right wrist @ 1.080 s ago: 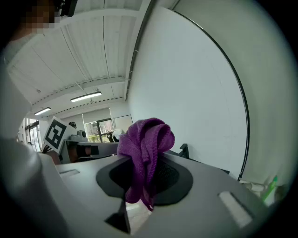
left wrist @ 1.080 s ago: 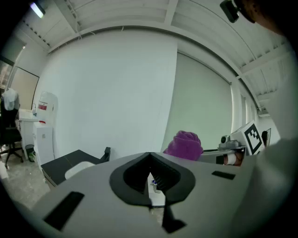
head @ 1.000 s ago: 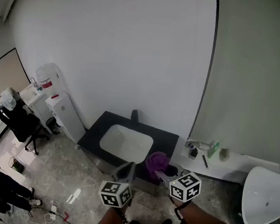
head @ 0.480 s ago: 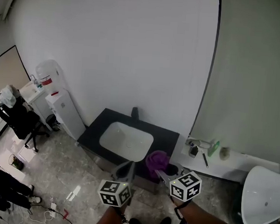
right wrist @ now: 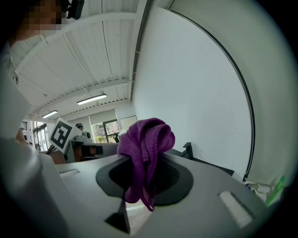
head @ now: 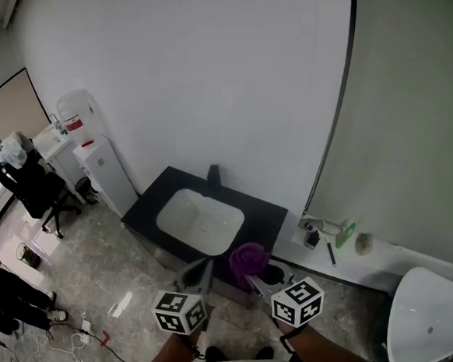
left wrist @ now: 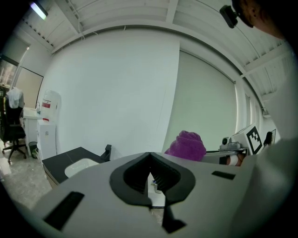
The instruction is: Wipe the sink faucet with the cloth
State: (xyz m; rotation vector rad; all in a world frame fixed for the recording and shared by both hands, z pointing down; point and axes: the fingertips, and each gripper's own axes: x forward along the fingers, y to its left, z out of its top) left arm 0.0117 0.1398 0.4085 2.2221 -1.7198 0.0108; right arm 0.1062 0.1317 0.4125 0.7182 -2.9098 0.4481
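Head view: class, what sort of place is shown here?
Probably an office washroom corner: a white sink in a black counter, with a water dispenser and a desk chair nearby.

Sink [head: 201,213] is being housed in the counter [head: 150,204], faucet [head: 213,173] behind it by the wall. Out front, toward the right end, the cloth [head: 248,258] is being held in the right gripper [head: 255,277], left gripper [head: 203,267] being kept just left of it.

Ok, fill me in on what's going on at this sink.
A person holds a gripper in each hand, short of the white sink in its black counter. The right gripper is shut on a bunched purple cloth; the left gripper is shut and empty. Neither touches the black faucet; wiping has not begun.
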